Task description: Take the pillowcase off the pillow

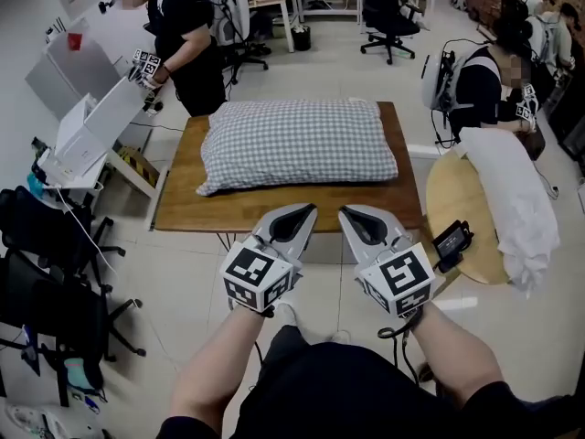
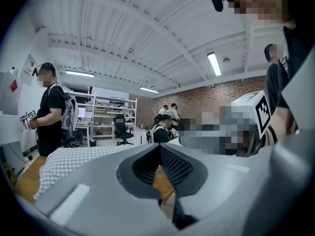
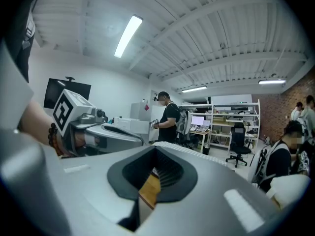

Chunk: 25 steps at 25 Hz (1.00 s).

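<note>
Progress: not begun; the checked pillowcase [image 1: 297,143] covers the pillow [image 1: 265,158] completely (from where I stand).
Pillow: on the desk [image 1: 187,210], ahead of both grippers, untouched.
Left hand-held gripper [image 1: 303,214]: clenched, empty.
Right hand-held gripper [image 1: 351,215]: clenched, empty.
Remaining: reach in, grip the case, strip it off.

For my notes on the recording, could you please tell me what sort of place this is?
Likely a shared lab or office workspace: rolling office chairs, shelving, and other people nearby holding marker-cube grippers.
</note>
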Tool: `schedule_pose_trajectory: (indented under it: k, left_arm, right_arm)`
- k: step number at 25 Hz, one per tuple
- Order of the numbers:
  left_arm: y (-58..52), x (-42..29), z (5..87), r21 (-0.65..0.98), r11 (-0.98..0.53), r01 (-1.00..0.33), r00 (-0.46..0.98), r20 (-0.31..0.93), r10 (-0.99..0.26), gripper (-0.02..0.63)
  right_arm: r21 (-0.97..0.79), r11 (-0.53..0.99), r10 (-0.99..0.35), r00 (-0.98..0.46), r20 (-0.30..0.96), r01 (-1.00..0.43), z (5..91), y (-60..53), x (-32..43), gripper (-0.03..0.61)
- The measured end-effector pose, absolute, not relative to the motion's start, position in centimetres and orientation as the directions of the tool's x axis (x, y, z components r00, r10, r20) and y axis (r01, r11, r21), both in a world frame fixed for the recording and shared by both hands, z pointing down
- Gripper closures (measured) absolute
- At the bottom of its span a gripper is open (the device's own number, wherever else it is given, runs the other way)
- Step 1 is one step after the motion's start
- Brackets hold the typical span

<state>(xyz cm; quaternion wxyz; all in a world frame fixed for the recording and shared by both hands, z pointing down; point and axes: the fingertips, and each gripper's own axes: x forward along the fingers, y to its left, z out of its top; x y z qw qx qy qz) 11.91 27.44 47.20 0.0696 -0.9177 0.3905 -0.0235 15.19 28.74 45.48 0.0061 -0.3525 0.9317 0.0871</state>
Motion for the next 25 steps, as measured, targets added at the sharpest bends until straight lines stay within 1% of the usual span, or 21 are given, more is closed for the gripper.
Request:
schedule_pose_trajectory:
  k: [5, 11, 17, 23, 25]
  left_arm:
    - [26.1, 11.1, 47.8, -0.152, -0.649, -0.745, 0.659, -0.017, -0.752, 0.611]
    - [23.3, 7.0, 48.0, -0.143, -0.611, -0.779, 0.620, -0.030, -0.784, 0.611]
    - [18.2, 2.4, 47.4, -0.132, -0.591, -0.796, 0.599, -0.033, -0.800, 0.611]
    - [12.5, 0.1, 49.0, -0.117, -0.583, -0.804, 0.588, -0.018, -0.808, 0.607]
    - [10.9, -1.1, 49.5, -0.109, -0.582, -0.806, 0.586, -0.015, -0.810, 0.594]
  right_arm:
    - [0.166, 0.747, -0.641, -0.764, -0.080, -0.644, 46.3, 27.9, 15.1, 0.578]
    - [0.186, 0.755, -0.630, -0.774, -0.062, -0.629, 47.1, 25.5, 12.3, 0.578]
    - [0.188, 0.754, -0.635, -0.772, -0.039, -0.629, 46.3, 20.0, 8.1, 0.578]
    - [0.174, 0.749, -0.646, -0.763, -0.022, -0.639, 47.4, 13.9, 6.2, 0.577]
    - [0.168, 0.749, -0.648, -0.762, -0.015, -0.641, 47.9, 12.2, 5.3, 0.578]
